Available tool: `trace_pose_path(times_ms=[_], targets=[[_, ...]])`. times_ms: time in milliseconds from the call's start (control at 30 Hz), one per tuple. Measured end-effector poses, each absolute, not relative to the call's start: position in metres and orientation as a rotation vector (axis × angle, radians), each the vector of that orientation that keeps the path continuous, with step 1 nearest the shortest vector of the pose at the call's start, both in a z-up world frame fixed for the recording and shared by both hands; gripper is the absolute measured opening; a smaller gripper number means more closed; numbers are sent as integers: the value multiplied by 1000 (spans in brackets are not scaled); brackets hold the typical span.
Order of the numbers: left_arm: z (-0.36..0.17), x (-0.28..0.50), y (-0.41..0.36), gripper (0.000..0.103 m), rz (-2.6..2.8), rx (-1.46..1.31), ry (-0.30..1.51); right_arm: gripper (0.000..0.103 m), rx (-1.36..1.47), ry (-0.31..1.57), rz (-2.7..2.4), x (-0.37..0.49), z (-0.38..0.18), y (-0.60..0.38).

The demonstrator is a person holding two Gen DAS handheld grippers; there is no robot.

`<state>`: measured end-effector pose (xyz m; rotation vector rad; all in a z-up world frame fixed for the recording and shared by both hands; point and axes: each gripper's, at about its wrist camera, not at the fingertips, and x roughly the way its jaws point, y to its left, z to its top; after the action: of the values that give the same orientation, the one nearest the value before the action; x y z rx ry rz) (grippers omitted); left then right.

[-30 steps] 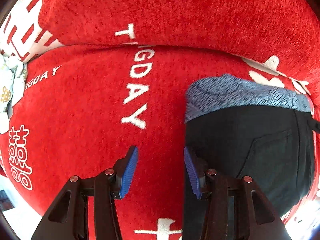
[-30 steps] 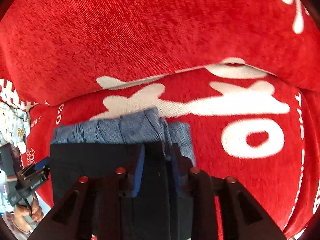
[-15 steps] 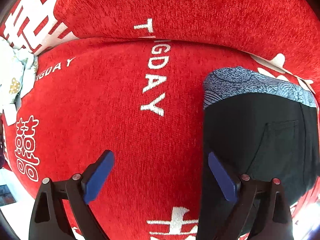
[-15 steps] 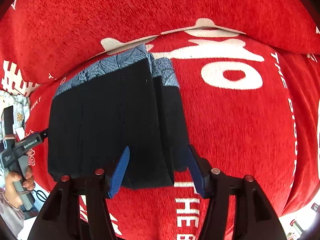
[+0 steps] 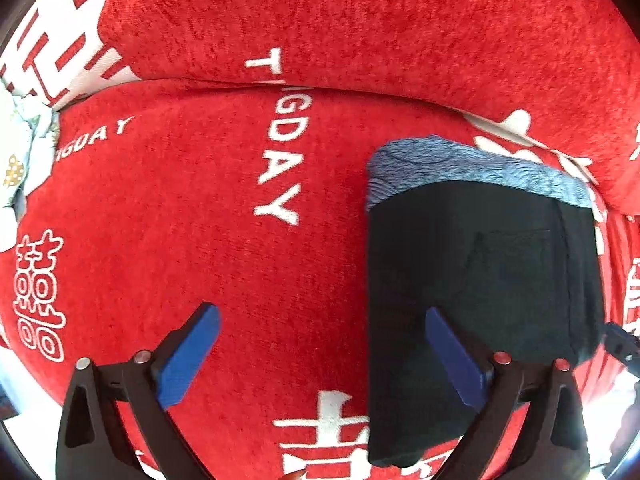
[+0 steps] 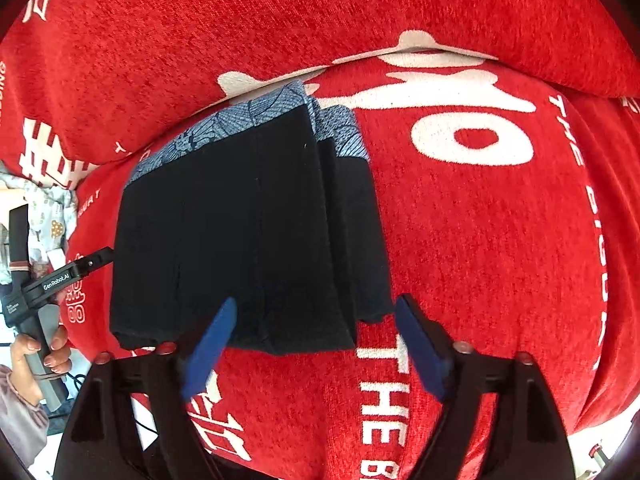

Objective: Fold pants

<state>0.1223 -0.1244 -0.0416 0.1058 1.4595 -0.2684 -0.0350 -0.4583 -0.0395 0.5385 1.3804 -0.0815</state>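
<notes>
The black pants (image 6: 252, 236) lie folded in a compact stack on the red sofa seat (image 6: 500, 240), with a blue-grey patterned waistband lining (image 6: 248, 120) showing at the far edge. They also show in the left wrist view (image 5: 480, 280) at the right, back pocket up. My right gripper (image 6: 316, 310) is open and empty, held just above the near edge of the stack. My left gripper (image 5: 320, 318) is open and empty at the stack's left edge, its right finger (image 5: 452, 356) over the fabric. It also shows in the right wrist view (image 6: 60, 276).
The red sofa backrest (image 5: 360, 20) with white lettering rises behind the seat. A pale patterned cloth (image 5: 16, 160) lies at the far left of the seat; it also shows in the right wrist view (image 6: 48, 216). The seat's front edge is close below both grippers.
Both grippers opened wide and let go of the pants. The right gripper pulled back from the stack, which now lies flat and free on the seat.
</notes>
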Motion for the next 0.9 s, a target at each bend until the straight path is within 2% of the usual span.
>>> trace_pose_path(times_ms=[433, 900], targets=[[-45, 117, -146, 103, -365, 91, 1509, 92, 587, 1415, -80, -42, -49, -471], [-66, 129, -144, 103, -450, -89, 1615, 92, 633, 1452, -55, -31, -67, -490]])
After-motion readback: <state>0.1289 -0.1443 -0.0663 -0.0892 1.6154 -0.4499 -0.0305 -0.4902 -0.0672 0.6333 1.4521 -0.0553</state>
